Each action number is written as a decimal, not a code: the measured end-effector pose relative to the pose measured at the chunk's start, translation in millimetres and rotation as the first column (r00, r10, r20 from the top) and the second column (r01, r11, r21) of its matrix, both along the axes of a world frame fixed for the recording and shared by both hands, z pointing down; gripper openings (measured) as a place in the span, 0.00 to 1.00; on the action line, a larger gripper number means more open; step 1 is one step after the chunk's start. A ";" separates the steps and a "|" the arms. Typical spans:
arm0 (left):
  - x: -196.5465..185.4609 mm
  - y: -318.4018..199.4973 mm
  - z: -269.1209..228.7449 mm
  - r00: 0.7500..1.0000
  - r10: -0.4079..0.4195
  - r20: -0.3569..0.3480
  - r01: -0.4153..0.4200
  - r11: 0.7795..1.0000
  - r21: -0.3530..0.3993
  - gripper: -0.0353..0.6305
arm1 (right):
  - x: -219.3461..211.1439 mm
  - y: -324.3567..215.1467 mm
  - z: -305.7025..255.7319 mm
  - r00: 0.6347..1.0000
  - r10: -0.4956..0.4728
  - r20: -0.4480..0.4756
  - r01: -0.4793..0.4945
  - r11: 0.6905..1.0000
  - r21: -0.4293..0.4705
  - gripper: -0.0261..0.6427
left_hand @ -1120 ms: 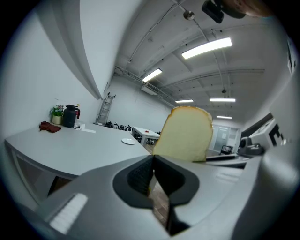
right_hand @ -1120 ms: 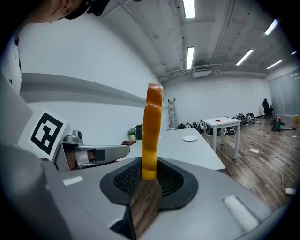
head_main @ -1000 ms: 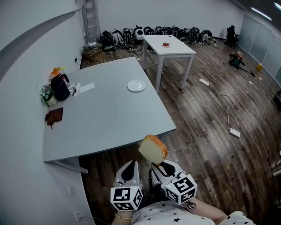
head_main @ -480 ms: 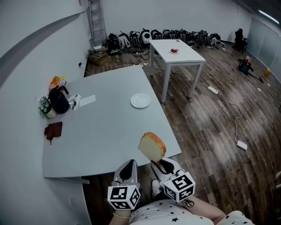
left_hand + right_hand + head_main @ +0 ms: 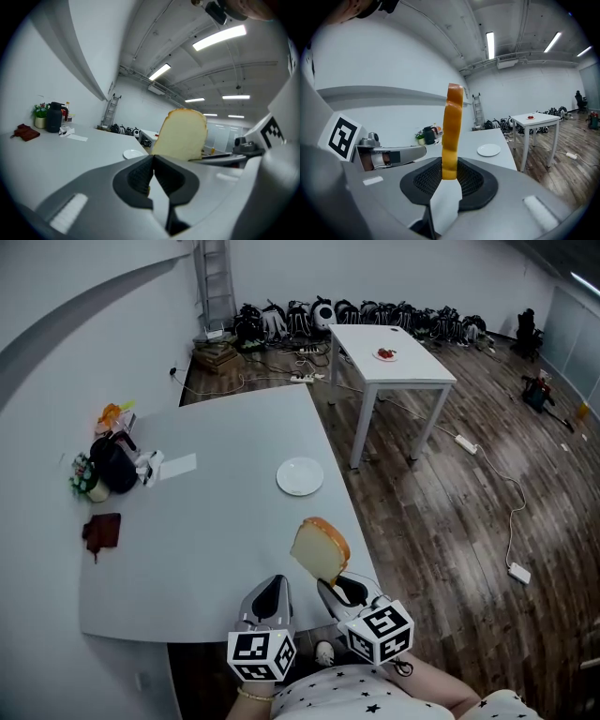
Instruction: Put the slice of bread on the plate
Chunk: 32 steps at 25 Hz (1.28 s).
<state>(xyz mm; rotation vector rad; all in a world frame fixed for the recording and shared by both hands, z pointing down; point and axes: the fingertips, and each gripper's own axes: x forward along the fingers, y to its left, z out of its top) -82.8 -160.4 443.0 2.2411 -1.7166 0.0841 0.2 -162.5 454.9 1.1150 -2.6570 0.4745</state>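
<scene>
My right gripper [image 5: 336,589] is shut on a slice of bread [image 5: 320,548], pale with a brown crust, held upright over the near edge of the grey table [image 5: 216,521]. The right gripper view shows the slice of bread [image 5: 451,133] edge-on between the pads. The white plate [image 5: 300,475] lies empty on the table's right side, well beyond the bread; it also shows as the plate [image 5: 489,150] and the plate [image 5: 133,153]. My left gripper [image 5: 267,594] is beside the right one, shut with nothing in it [image 5: 152,165]. From the left gripper view the bread [image 5: 181,136] stands to the right.
At the table's left edge stand a black kettle [image 5: 113,465], a small plant pot [image 5: 82,478], a dark red cloth [image 5: 101,531] and a paper sheet [image 5: 177,465]. A white table [image 5: 394,360] stands further back right. Bags line the far wall; cables lie on the wooden floor.
Both grippers and the bread have moved forward from over the floor to over the near table edge. The plate looks nearer. The grip on the bread is unchanged.
</scene>
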 end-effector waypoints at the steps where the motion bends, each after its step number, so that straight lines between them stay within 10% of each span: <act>1: -0.8 -6.5 2.3 1.000 -0.004 0.004 0.004 1.000 -0.002 0.07 | -0.9 -7.8 3.0 1.000 -0.005 0.002 0.005 1.000 -0.012 0.17; 18: -34.2 -142.9 47.8 1.000 -0.005 0.014 0.006 0.997 -0.075 0.07 | -34.2 -179.9 72.8 1.000 -0.005 -0.025 -0.001 0.970 -0.243 0.17; 32: -50.2 -218.1 84.1 1.000 0.022 -0.020 -0.024 0.988 -0.150 0.07 | -69.1 -302.5 147.2 0.993 0.114 0.036 -0.073 0.812 -0.578 0.17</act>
